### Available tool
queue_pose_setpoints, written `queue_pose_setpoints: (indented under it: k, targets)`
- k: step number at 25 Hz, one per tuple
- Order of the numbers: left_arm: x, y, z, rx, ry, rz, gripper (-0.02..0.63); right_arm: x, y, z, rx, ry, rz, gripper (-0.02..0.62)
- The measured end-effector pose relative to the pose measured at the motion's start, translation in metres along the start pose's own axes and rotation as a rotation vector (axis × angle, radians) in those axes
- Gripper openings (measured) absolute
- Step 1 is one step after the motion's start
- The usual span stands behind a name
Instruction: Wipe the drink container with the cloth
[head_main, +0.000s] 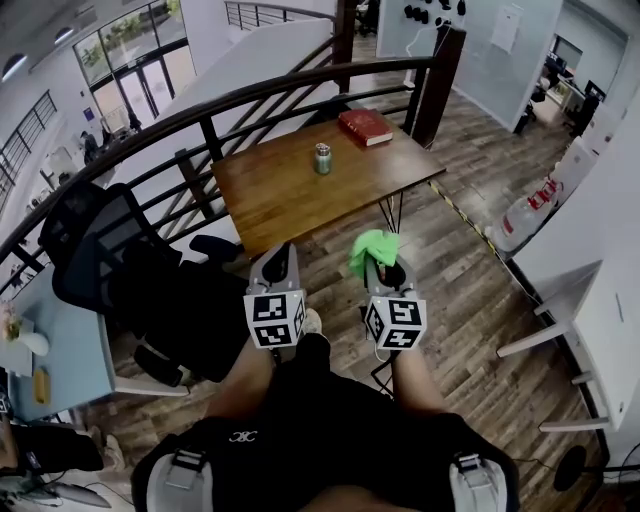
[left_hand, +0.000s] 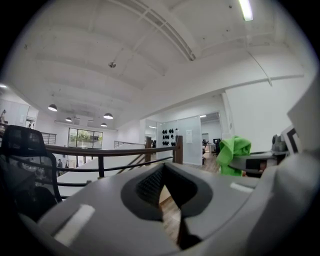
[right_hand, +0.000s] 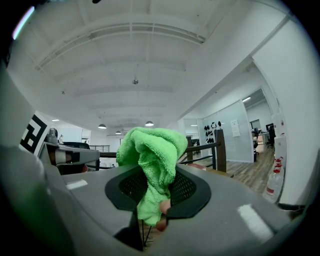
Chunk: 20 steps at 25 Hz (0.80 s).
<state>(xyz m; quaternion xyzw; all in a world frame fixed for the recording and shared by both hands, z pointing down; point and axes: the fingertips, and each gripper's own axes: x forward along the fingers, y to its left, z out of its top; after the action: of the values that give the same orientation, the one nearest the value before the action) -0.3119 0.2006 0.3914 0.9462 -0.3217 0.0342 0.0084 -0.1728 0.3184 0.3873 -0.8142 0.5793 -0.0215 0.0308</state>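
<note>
Nearest, at the person's knees, two grey moulded-plastic tools point level towards 12 o'clock, each carrying a cube of black-and-white square markers at its rear. The left hand-held gripper (head_main: 280, 256) has its jaws pressed together with nothing between them; its ribbed dark pads meet at the tips. Just beside it at 3 o'clock, the right hand-held gripper (head_main: 386, 264) pinches a bright green cloth (right_hand: 150, 165), a fluffy, looped terry fabric (the loose upper part bunches into a soft rounded lump above the jaws, and a narrow tail hangs below them). Under both lies a floor of wood-grain planks. At 9 o'clock stands a black office chair (head_main: 105, 250) with a mesh back. Farther off at 12 o'clock is the table (head_main: 270, 200), a rectangular brown wooden top on thin dark legs. Near its middle the drink container (head_main: 322, 158), a small metallic cylindrical can, stands upright, well apart from both tools. At 1 o'clock from the can lies a flat red book (head_main: 365, 126). A curved dark railing (head_main: 200, 112) runs behind the table.
</note>
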Motion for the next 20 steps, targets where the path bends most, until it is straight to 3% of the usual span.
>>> queue_pose_setpoints:
  k: [13,20]
  targets:
    - [0.093,0.021,-0.003,-0.012,-0.017,-0.036,0.052,0.088,-0.036,-0.004,0.001,-0.021,-0.029,0.089]
    - [0.181,0.041,-0.005,-0.027,0.016,-0.047,0.052,0.167,-0.066,-0.014,0.014,0.010,-0.037,0.089]
